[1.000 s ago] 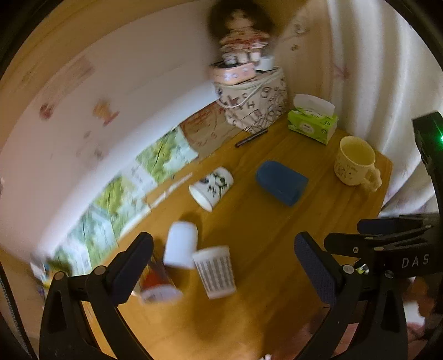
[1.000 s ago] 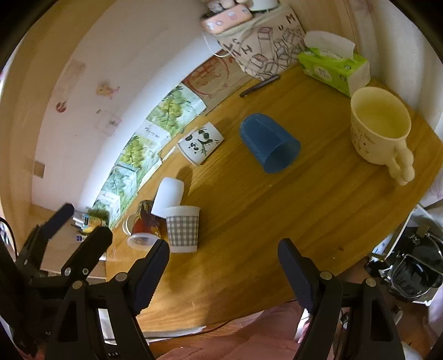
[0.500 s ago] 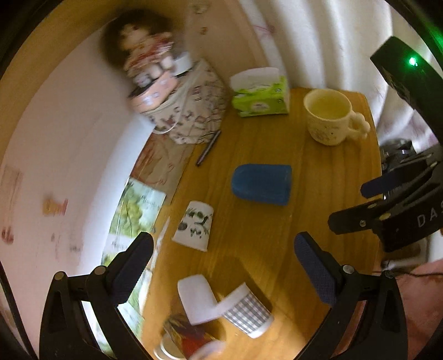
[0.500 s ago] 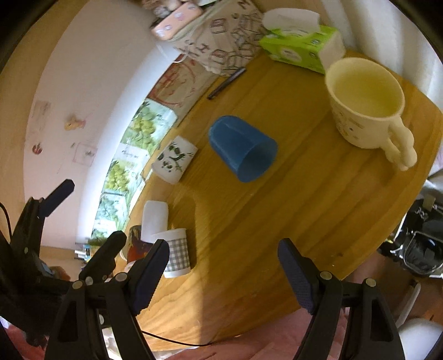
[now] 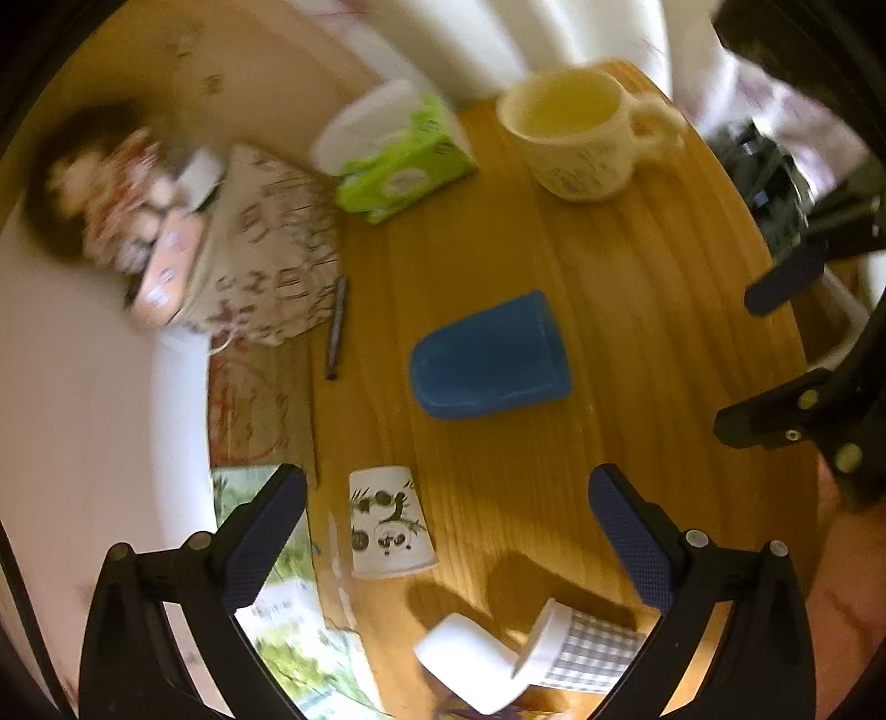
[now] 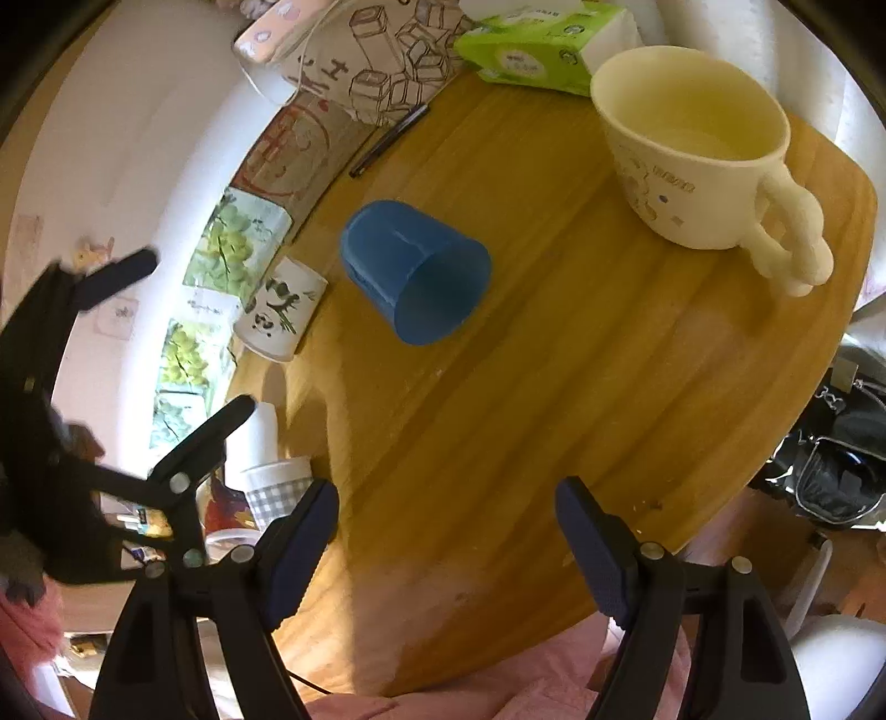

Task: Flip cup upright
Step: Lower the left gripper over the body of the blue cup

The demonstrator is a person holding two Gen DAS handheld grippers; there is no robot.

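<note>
A blue plastic cup (image 5: 490, 357) lies on its side in the middle of the round wooden table (image 5: 664, 332); in the right wrist view (image 6: 415, 271) its open mouth faces my right gripper. A panda-print paper cup (image 5: 387, 523) lies on its side near the wall, also in the right wrist view (image 6: 279, 315). My left gripper (image 5: 443, 537) is open and empty, above the panda cup. My right gripper (image 6: 446, 548) is open and empty over the table's near edge, short of the blue cup.
An upright cream mug (image 6: 698, 149) stands at the far right. A green tissue box (image 6: 531, 50), a printed bag (image 6: 365, 61) and a pen (image 6: 387, 141) sit at the back. A white cup (image 5: 470, 664) and a checked cup (image 5: 581, 648) lie at the left edge.
Both grippers have moved forward over the table towards the blue cup. The left wrist view has swung right, so the mug and tissue box sit nearer. No cup has moved.
</note>
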